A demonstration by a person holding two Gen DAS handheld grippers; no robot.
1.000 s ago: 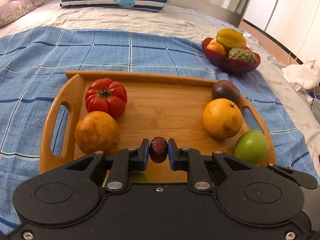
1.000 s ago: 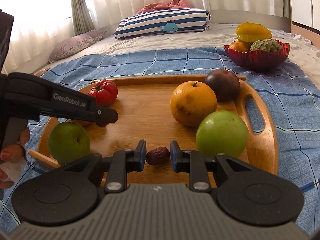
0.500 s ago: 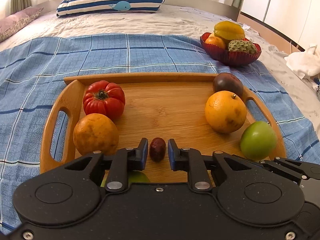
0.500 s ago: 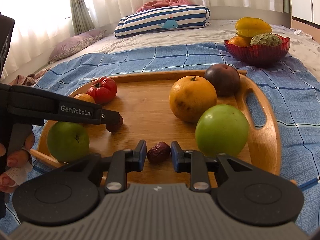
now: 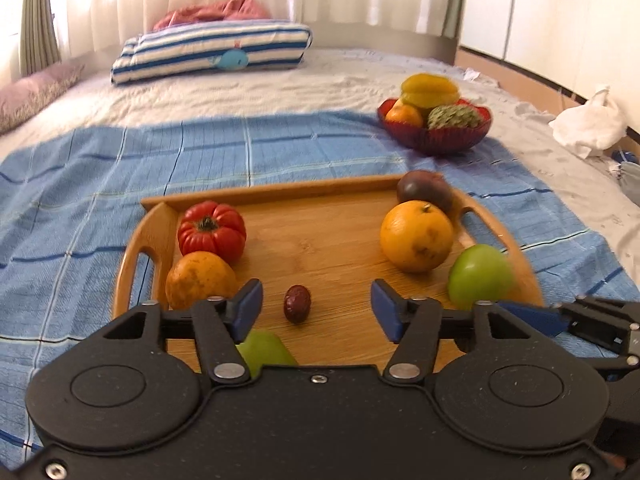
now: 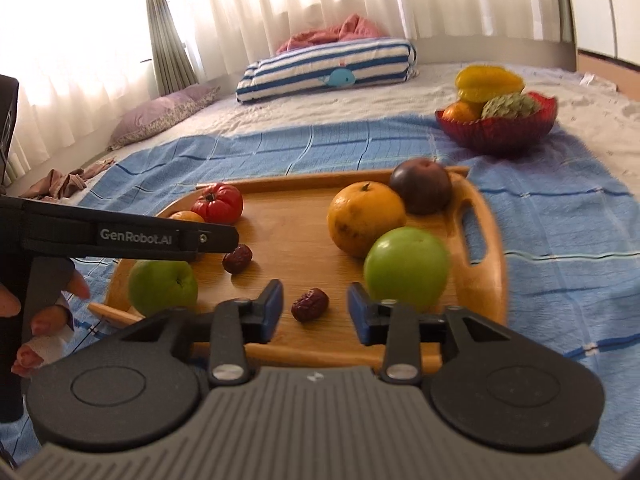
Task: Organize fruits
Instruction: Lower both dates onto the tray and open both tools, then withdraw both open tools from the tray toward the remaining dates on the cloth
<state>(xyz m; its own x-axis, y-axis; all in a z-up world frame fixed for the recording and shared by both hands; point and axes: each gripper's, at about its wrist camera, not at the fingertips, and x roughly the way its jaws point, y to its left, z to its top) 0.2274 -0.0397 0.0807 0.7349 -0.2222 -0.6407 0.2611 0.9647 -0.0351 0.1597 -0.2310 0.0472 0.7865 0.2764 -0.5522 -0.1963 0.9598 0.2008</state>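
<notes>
A wooden tray (image 5: 332,236) (image 6: 494,280) lies on a blue checked cloth. It holds a red tomato (image 5: 211,231), two oranges (image 5: 416,235) (image 5: 200,279), a dark plum (image 5: 425,190), two green apples (image 5: 480,276) (image 6: 162,286) and two dried red dates. My left gripper (image 5: 316,310) is open, with one date (image 5: 297,303) lying on the tray between its fingers. My right gripper (image 6: 314,312) is open, with the other date (image 6: 310,305) lying on the tray between its fingers. The left gripper's date also shows in the right wrist view (image 6: 237,259).
A red bowl (image 5: 436,136) (image 6: 500,128) with a starfruit, an orange and a custard apple stands on the bed beyond the tray's right end. A striped pillow (image 5: 212,54) lies at the back. A white cloth (image 5: 588,128) is at the right.
Both grippers have opened and let go of their dates, which now lie on the tray. Both grippers have pulled back and up from the tray.
</notes>
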